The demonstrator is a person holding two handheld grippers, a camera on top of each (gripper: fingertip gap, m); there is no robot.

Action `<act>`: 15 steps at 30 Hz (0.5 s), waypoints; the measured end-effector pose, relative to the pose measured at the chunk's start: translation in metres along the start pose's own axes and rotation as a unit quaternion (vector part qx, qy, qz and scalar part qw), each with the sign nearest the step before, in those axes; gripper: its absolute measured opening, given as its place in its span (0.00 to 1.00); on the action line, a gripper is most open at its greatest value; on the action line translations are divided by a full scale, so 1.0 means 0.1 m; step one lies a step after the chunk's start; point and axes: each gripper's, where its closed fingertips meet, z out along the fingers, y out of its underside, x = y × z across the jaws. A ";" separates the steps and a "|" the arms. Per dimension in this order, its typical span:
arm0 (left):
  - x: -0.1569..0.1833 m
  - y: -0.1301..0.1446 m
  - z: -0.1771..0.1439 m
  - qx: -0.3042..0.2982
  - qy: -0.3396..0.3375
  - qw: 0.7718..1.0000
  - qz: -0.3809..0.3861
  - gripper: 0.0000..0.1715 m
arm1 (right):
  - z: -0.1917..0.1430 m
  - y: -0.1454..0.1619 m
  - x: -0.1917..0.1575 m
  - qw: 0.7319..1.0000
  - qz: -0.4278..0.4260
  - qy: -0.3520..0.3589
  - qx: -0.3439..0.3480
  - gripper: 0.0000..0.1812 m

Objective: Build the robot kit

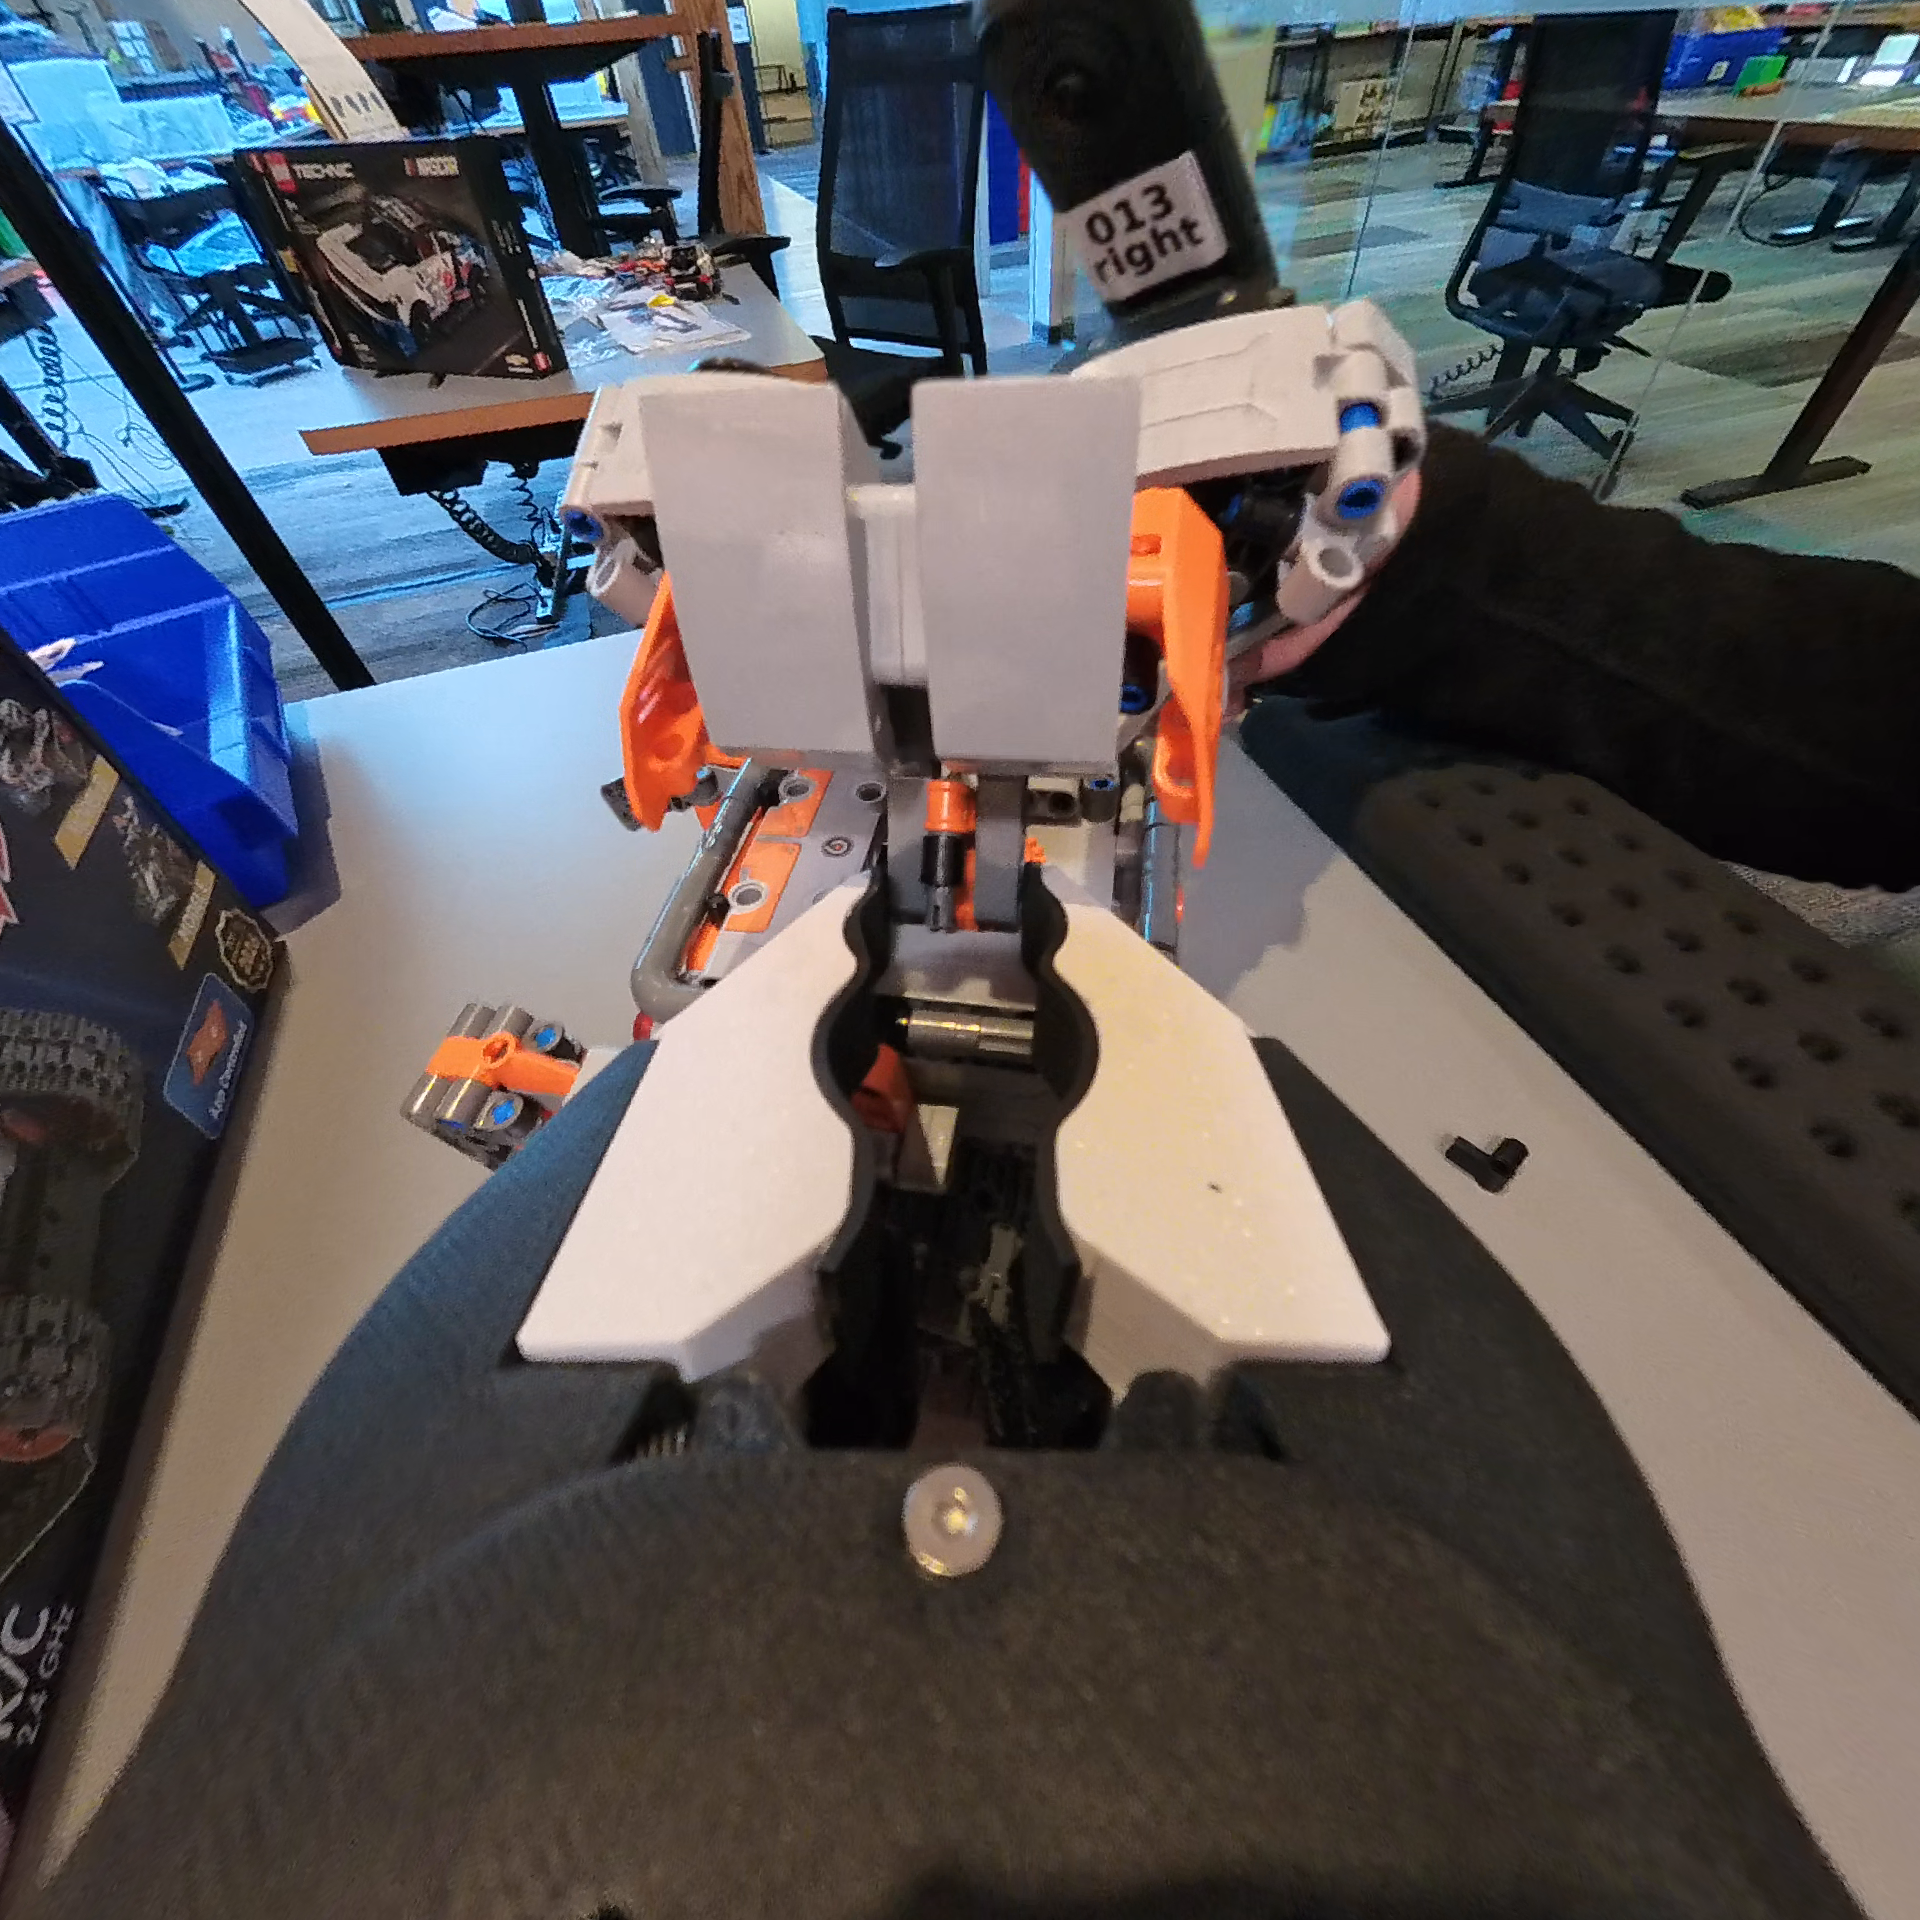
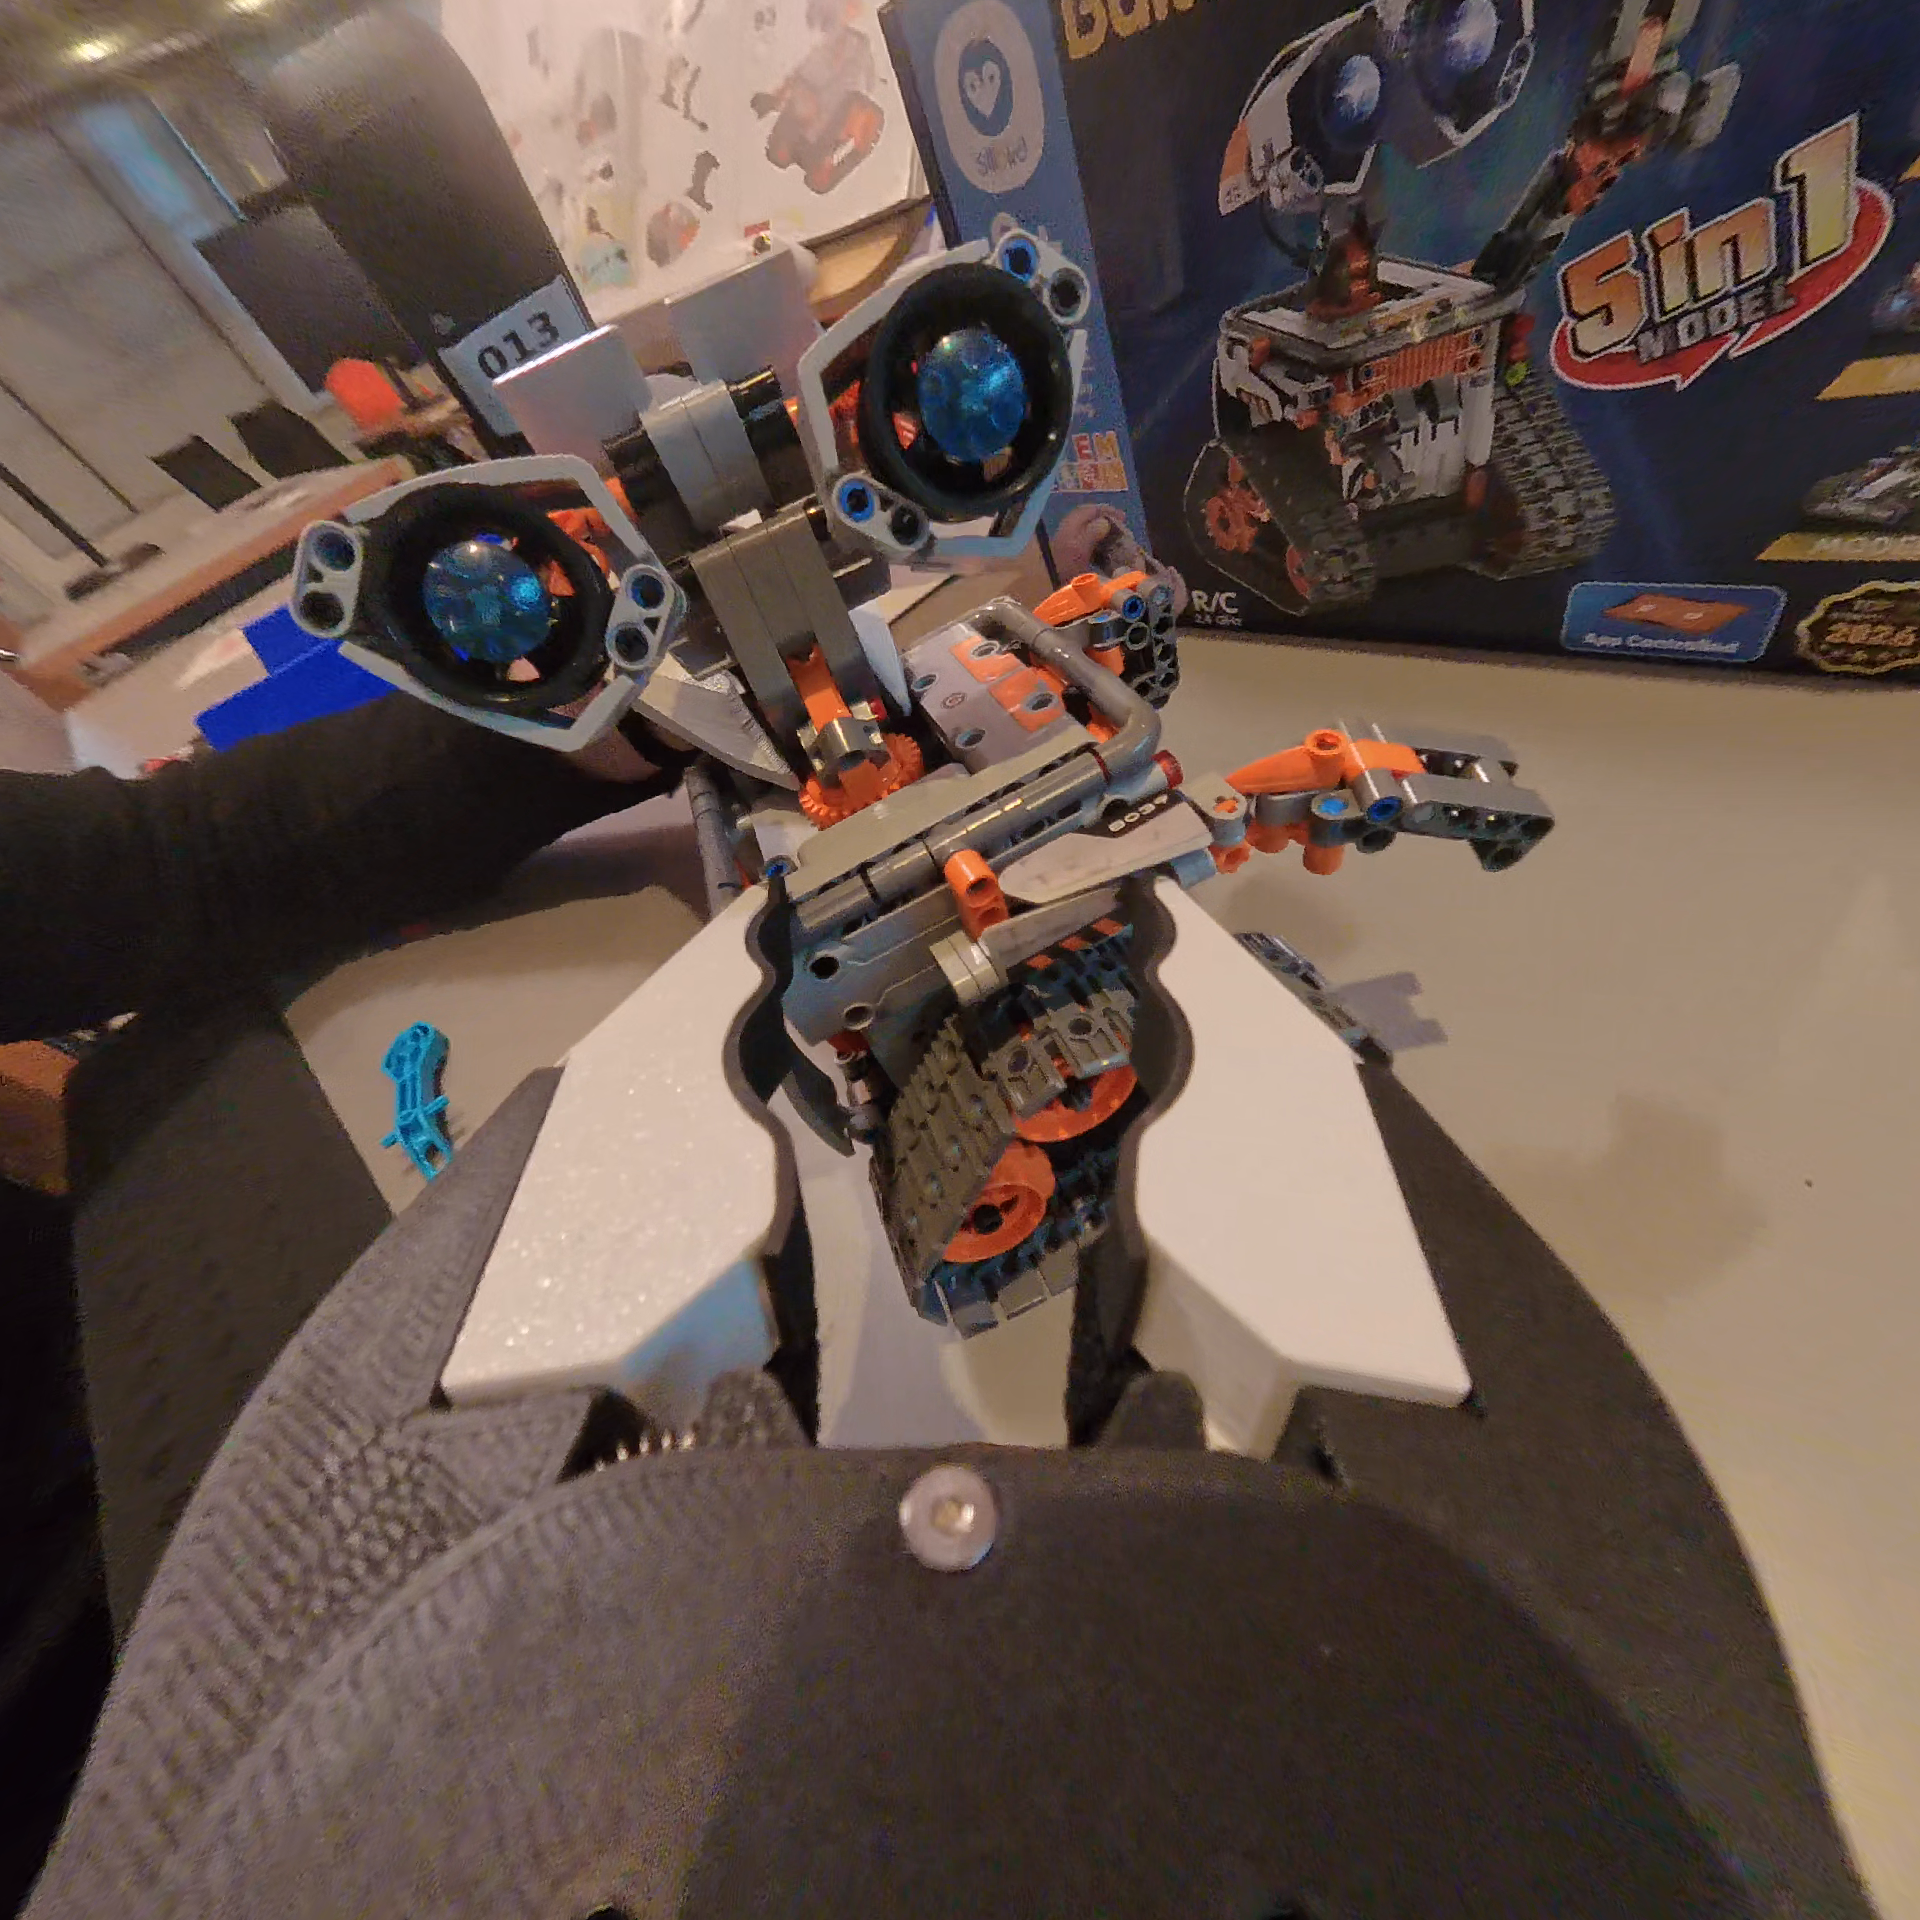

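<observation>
Left wrist view: white table (image 1: 436,831) fills the lower frame, dark perforated pad (image 1: 1662,1039) at right, dark printed toy box (image 1: 94,1091) along the left edge, blue bin (image 1: 156,665) upper left.

Brick-built robot model (image 1: 914,727) sits centre frame, standing on the table: grey, orange and black studded plastic, blue pins, rubbery segmented track, two round blue translucent eyes in angular grey frames (seen in right wrist view).

Left gripper (image 1: 951,1029): white faceted fingers (image 1: 717,1143) with scalloped inner edges, closed on the model's rear base, chassis parts between the jaws.

Right gripper (image 2: 961,1070): same white fingers (image 2: 644,1174), clamped across the model's tracked side, tread and orange wheels between them. Its far tips show as two grey slabs at upper centre of the left view.

Smaller bits: the model's orange/grey arm (image 2: 1392,790) sticks out centre right; loose teal bracket (image 2: 416,1101) on the table at left; small black pin (image 1: 1486,1158) at right of the left view.

Risks, my read:
- Press-fit joints; opposing pull from two grips could pop the head or track off.
- Smooth hard plastic on smooth fingers, so it may slip or twist.
- The thin arm could snag and snap off.
- Loose pin and bracket could get knocked off the table.
</observation>
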 end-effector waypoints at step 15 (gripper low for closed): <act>0.04 0.11 -0.40 -0.027 -0.069 0.997 -0.009 0.14 | 0.42 -0.05 -0.15 0.996 -0.003 -0.093 -0.019 0.33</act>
